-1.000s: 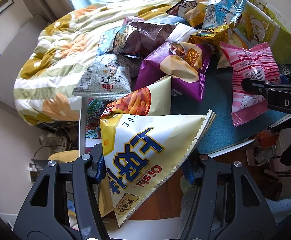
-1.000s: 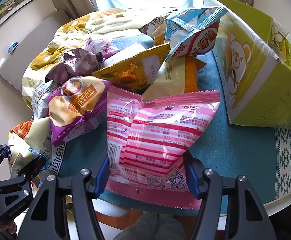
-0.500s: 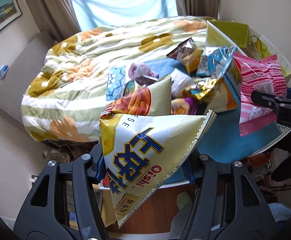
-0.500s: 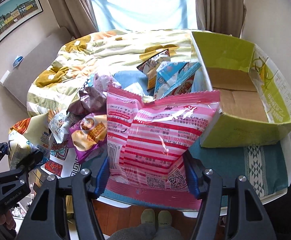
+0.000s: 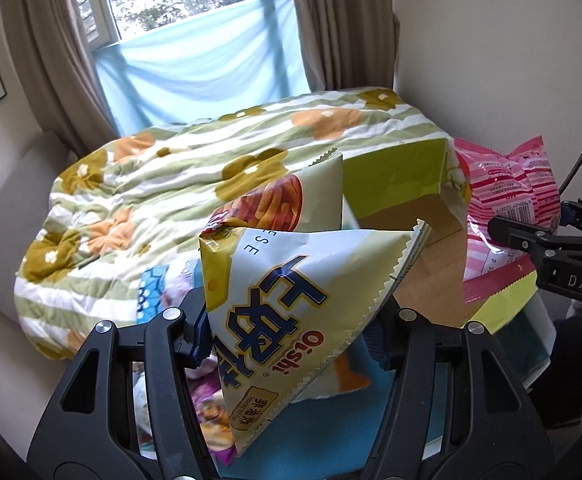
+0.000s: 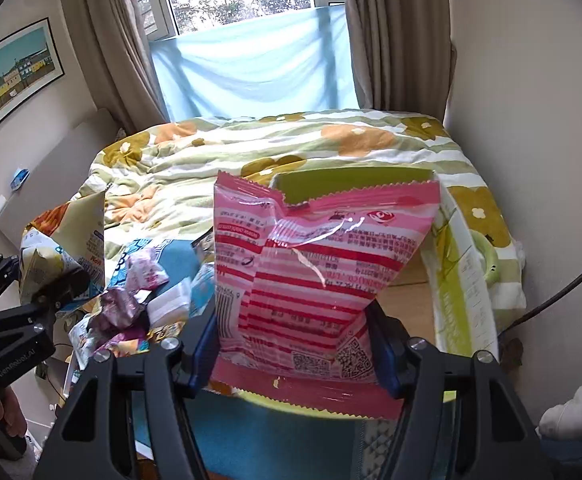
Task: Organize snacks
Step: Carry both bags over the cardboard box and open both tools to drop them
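Above the desk (image 6: 275, 436) we carry two snacks toward the green box (image 6: 459, 280): left gripper (image 5: 291, 328) jaws clamped on the yellow bag (image 5: 291, 292), right gripper (image 6: 295, 344) jaws clamped on the pink bag (image 6: 315, 276), lifted to clear its wall.

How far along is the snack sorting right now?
Done: nothing visibly; the green box shows only bare cardboard. In hand: the left gripper holds the yellow Oishi bag, the right gripper the pink striped bag. Left: the snack pile on the table.
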